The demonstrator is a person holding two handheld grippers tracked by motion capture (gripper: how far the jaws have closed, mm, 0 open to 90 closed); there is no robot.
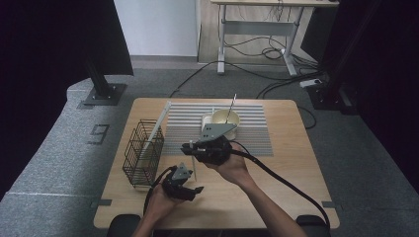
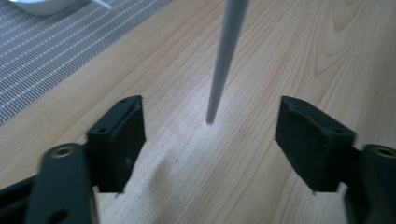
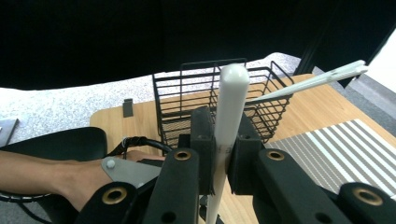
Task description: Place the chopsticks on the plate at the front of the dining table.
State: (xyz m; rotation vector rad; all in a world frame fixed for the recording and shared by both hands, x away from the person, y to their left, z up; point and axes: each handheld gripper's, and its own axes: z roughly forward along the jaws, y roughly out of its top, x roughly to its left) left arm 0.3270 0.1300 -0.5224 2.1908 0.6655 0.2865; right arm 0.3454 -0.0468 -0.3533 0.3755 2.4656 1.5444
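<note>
the left tongs [image 1: 196, 190] are black, with a grey three-cornered plate on top and a thick black cable looping from the back. seen close in the left gripper view, the left tongs [image 2: 210, 135] have two blocky matt black jaws with small holes in their faces, carried on black links with brass-coloured bushings. the right tongs [image 1: 186, 146] are the same build, trailing a long black cable. the right tongs [image 3: 223, 161] show brass-ringed pivot holes on black links. both forearms are bare, no sleeves.
</note>
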